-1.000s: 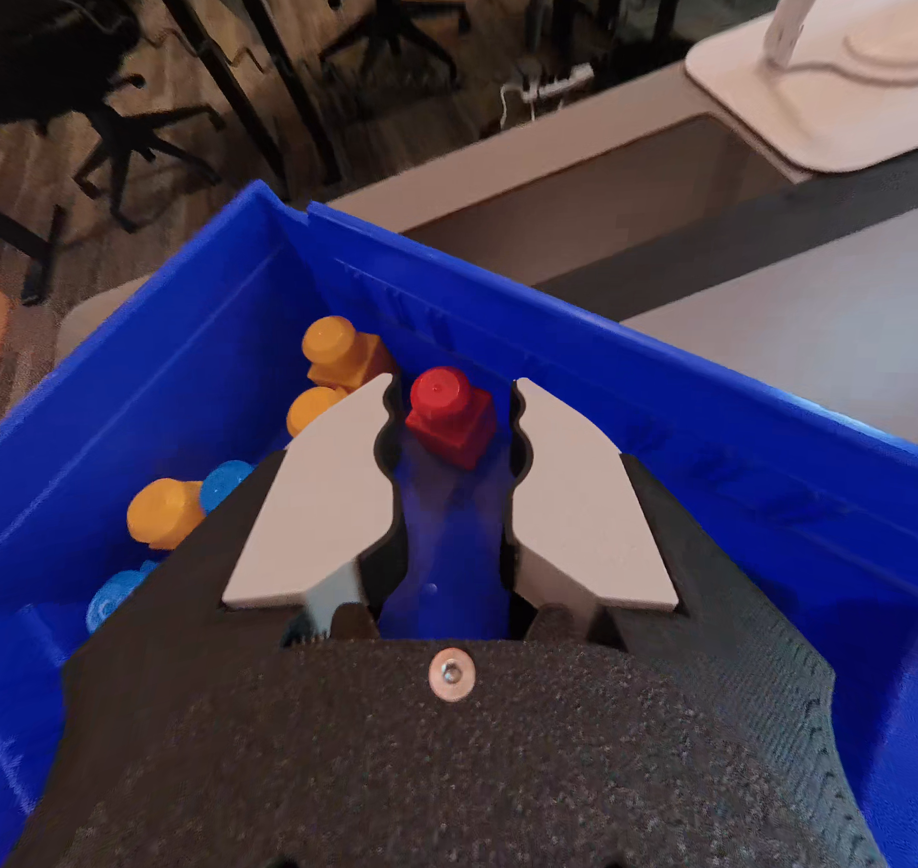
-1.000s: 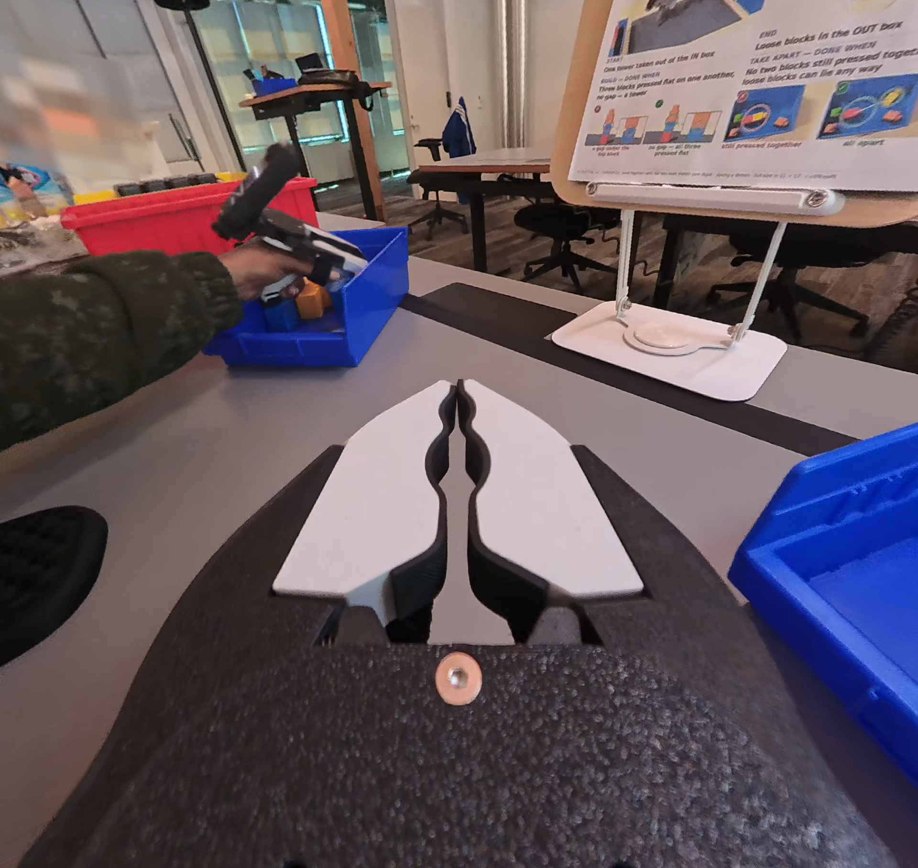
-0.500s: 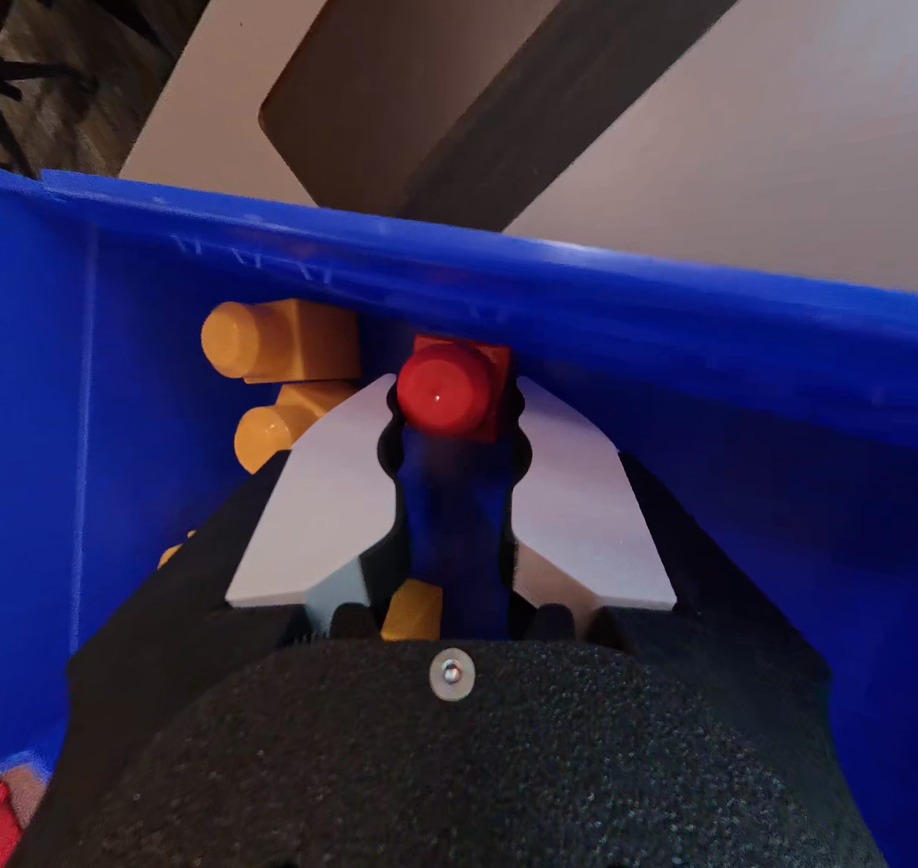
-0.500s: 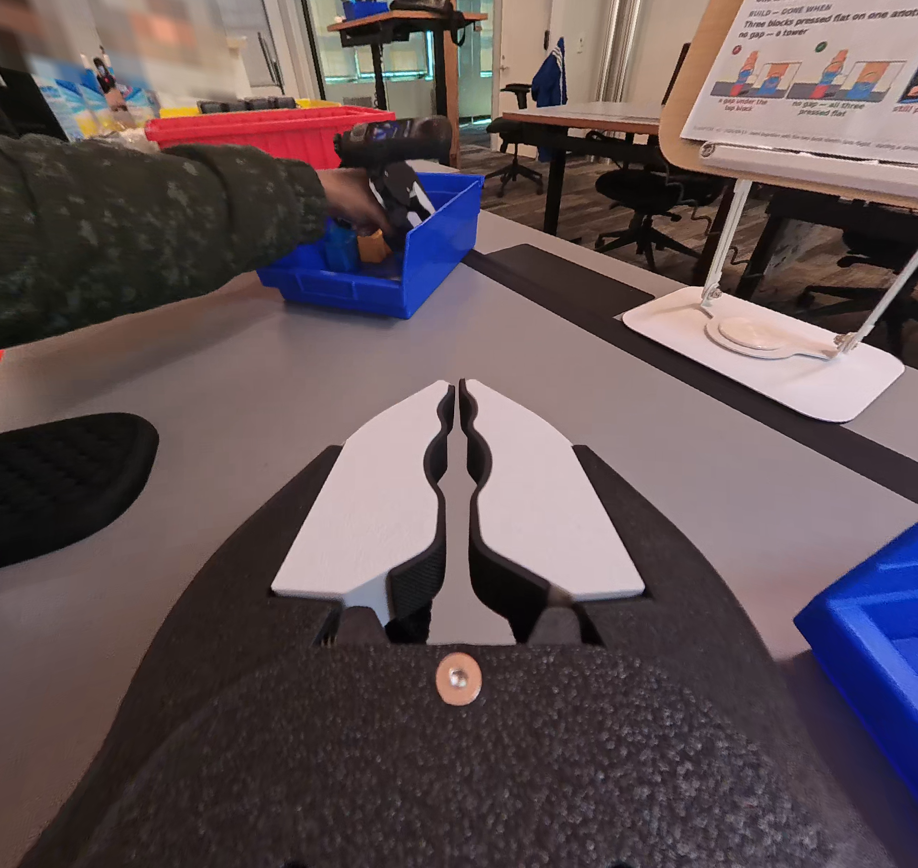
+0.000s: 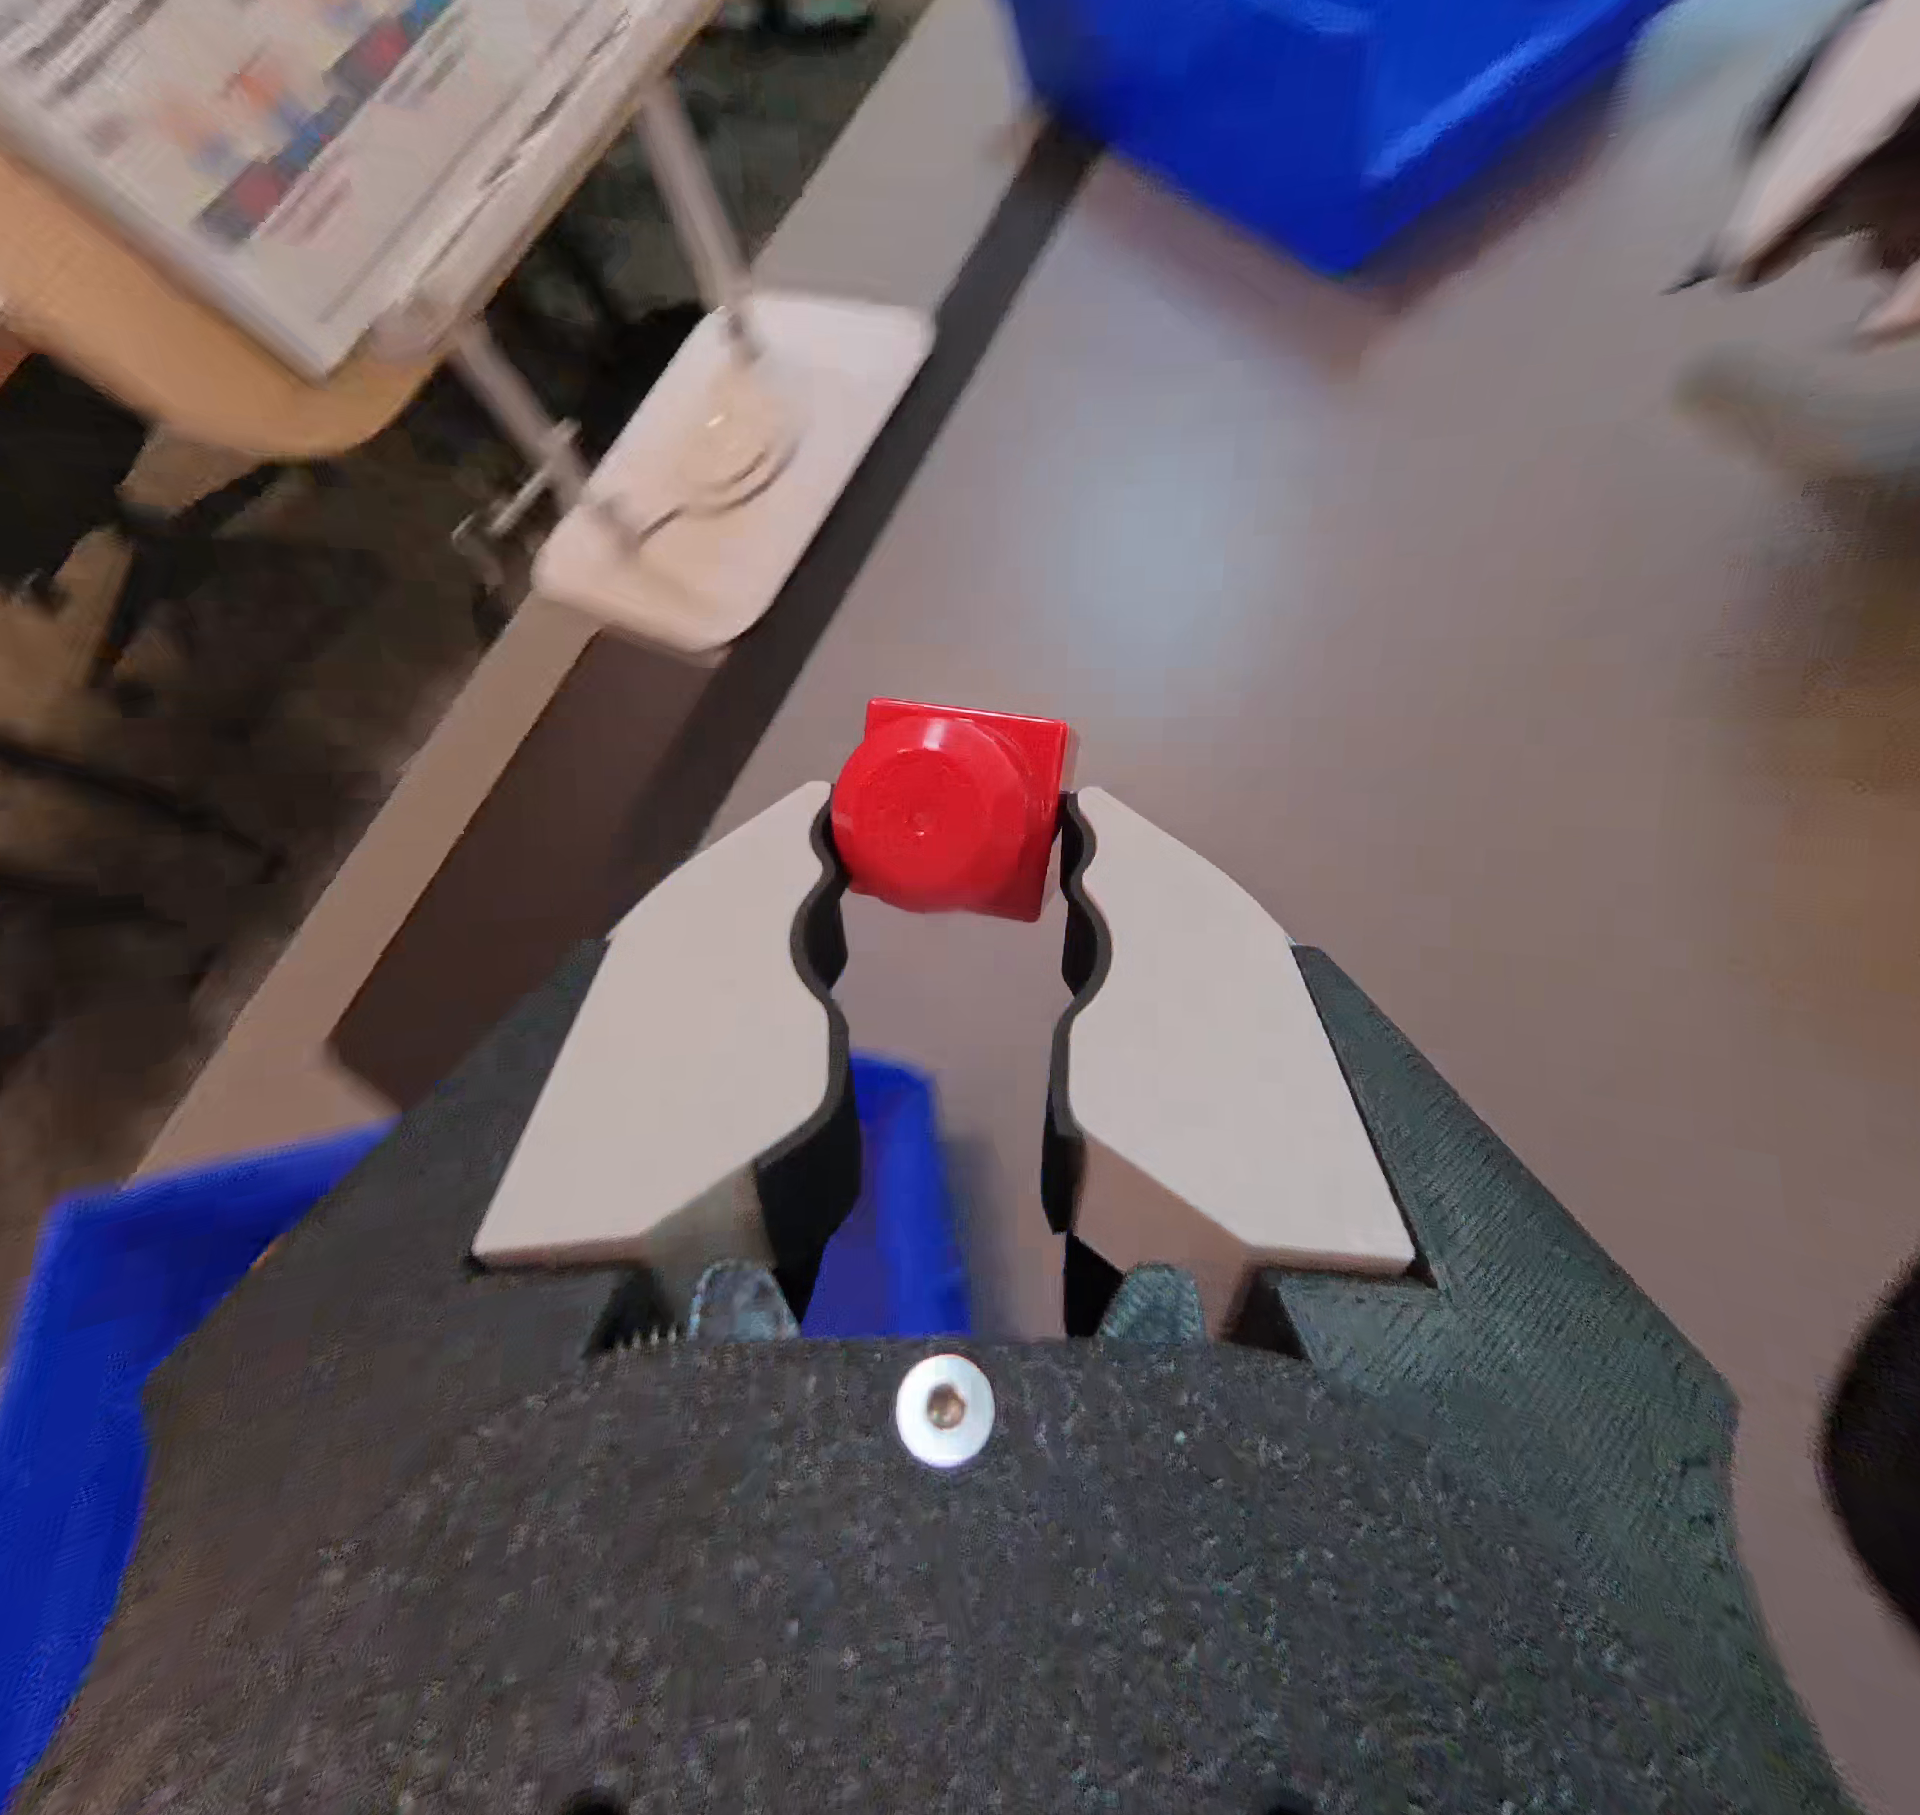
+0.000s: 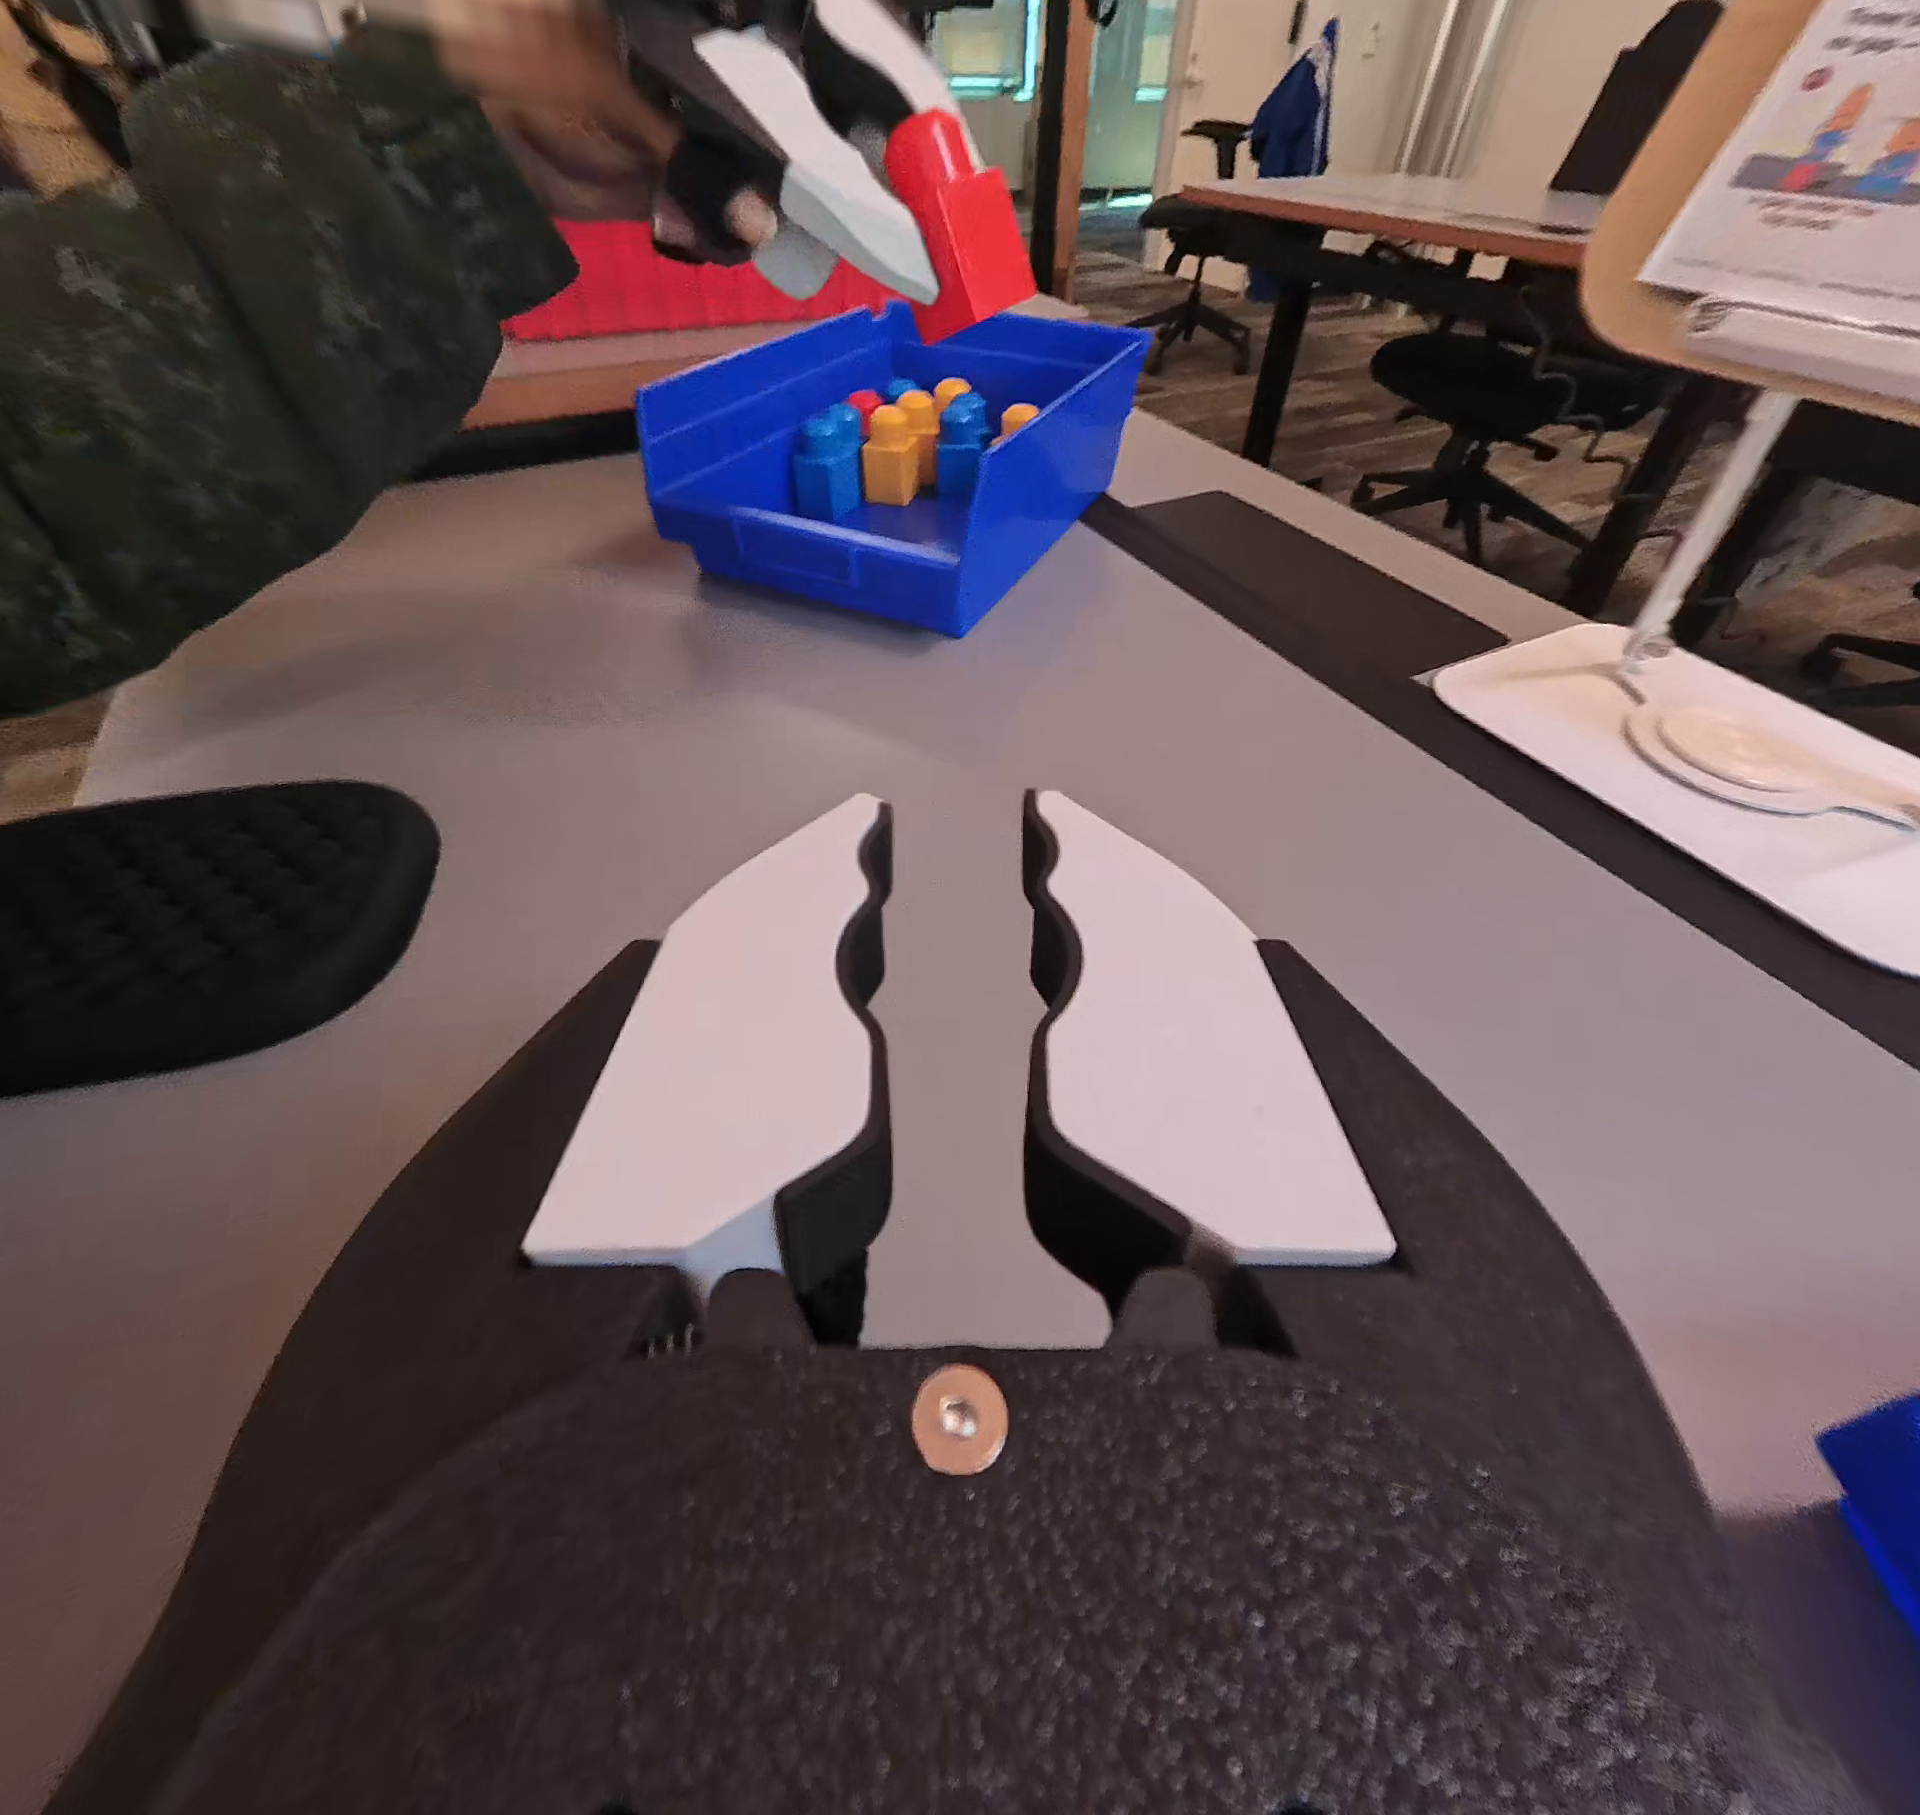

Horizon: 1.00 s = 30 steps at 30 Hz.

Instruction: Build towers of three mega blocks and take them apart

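Grey matte bench (image 6: 1299, 934) lies under the right tool (image 6: 956, 830), its two pale fingers parted and empty. Farther off, the left tool (image 5: 948, 820) grips one glossy red block (image 5: 961, 809) aloft above a blue bin (image 6: 997, 529) of studded blocks (image 6: 894, 446).

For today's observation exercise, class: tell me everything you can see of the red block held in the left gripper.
The red block is a single-stud mega block of glossy plastic as it looks: a squarish body with one round, flat-topped stud. The left gripper is shut on it, its pale fingers pressing the body's two opposite sides near their tips. In the left wrist view the stud points back toward the camera. In the right wrist view it hangs tilted in the air above the blue bin of other blocks, touching nothing but the fingers.
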Motion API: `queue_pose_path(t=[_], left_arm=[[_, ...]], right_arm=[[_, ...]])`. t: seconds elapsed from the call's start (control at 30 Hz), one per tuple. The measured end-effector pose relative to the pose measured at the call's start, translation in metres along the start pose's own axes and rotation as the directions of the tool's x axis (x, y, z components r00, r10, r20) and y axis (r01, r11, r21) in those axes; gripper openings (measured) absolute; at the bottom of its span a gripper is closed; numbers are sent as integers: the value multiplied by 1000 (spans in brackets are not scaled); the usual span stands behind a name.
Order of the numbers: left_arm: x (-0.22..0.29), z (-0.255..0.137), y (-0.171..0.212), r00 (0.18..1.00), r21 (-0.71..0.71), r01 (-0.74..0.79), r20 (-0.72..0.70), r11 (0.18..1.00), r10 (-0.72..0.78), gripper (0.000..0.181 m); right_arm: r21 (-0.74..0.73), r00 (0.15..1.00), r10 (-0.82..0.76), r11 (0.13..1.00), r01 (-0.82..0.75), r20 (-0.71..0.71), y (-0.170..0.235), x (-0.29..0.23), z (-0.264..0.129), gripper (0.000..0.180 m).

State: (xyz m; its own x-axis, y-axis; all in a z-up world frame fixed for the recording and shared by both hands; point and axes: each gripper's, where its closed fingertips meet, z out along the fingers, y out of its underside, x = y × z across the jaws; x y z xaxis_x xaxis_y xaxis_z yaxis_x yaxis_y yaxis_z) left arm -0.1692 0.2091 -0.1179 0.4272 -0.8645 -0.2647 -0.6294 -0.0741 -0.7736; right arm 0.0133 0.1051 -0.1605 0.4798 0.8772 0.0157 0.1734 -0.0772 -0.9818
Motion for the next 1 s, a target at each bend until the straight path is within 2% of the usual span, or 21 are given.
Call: queue_pose_path(t=[0.1, 0.2, 0.27, 0.37, 0.43, 0.57, 0.67, 0.77, 0.87, 1.0], left_arm=[[78, 25, -29, 979, 86, -71, -183, 994, 86, 39], [141, 49, -39, 931, 116, -135, -324, 984, 166, 39], [169, 64, -37, 905, 103, -191, -368, 976, 216, 39], [195, 80, -30, 876, 62, -254, -409, 965, 257, 39], [200, 91, -17, 869, -3, -317, -401, 949, 289, 39], [209, 114, 13, 873, -156, -337, -421, 928, 247, 39], [217, 129, 30, 873, -218, -343, -432, 914, 225, 38], [221, 134, 34, 874, -221, -334, -437, 917, 213, 43], [210, 123, 23, 890, -178, -284, -415, 942, 190, 47], [150, 84, 4, 954, -115, -153, -276, 981, 116, 46]], right_arm=[[-54, 998, -65, 996, 66, 23, 10, -13, 8, 38], [-96, 989, -142, 985, 145, 36, 18, -23, 16, 48], [-123, 983, -176, 976, 181, 50, 24, -29, 19, 54], [-163, 975, -201, 963, 214, 94, 34, -37, 23, 55], [-206, 968, -213, 950, 236, 129, 44, -40, 23, 52], [-334, 959, -200, 906, 259, 202, 69, -40, 17, 52], [-363, 961, -178, 898, 247, 214, 77, -37, 14, 52], [-378, 962, -167, 895, 239, 214, 81, -34, 13, 52], [-390, 964, -157, 891, 231, 214, 85, -33, 13, 52], [-411, 967, -135, 886, 216, 217, 93, -33, 16, 53]])
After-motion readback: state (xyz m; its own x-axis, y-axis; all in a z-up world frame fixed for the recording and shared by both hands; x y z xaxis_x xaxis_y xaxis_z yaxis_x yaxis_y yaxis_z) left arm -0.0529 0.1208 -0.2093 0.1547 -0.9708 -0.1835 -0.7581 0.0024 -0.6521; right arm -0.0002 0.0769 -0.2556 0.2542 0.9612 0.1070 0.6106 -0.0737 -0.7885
